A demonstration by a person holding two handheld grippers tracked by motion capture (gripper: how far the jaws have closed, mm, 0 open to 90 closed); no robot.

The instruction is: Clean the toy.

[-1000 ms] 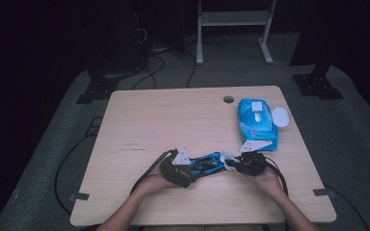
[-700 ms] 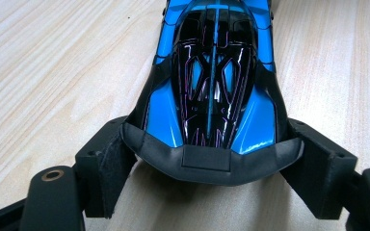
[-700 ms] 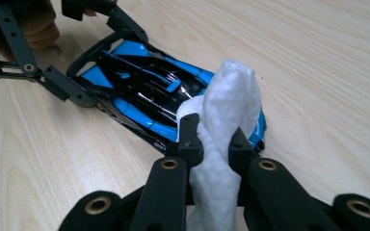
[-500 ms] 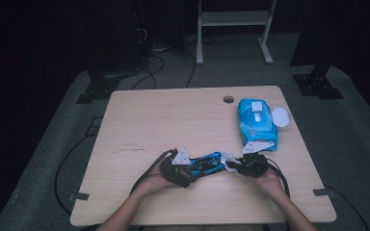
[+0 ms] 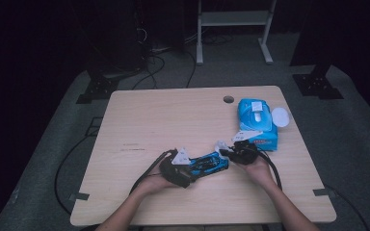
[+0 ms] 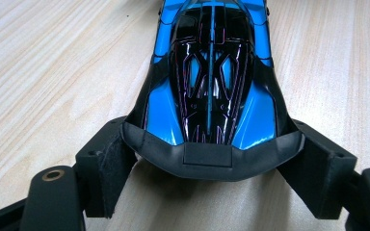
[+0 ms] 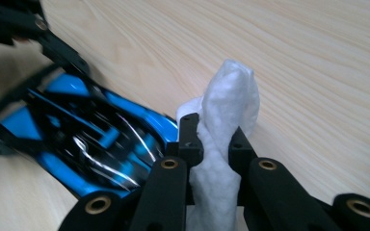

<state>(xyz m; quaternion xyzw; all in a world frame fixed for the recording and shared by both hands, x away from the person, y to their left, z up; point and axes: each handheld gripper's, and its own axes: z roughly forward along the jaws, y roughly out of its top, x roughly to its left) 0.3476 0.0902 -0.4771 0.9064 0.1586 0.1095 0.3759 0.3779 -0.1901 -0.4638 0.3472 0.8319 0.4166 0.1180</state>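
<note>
A blue and black toy car lies on the wooden table near its front edge. My left gripper is shut on the car's rear end, one jaw against each side, with its fingers touching the bodywork. My right gripper is shut on a bunched white wipe, which sticks out past the jaws. In the high view the wipe rests right at the car's front end. The right gripper view has the car lying to the left of the wipe.
A blue pack of wipes lies at the table's right side, with its white round lid flipped open beside it. A cable hole is near the back edge. Cables trail off the front. Bare wood stretches across the left and back.
</note>
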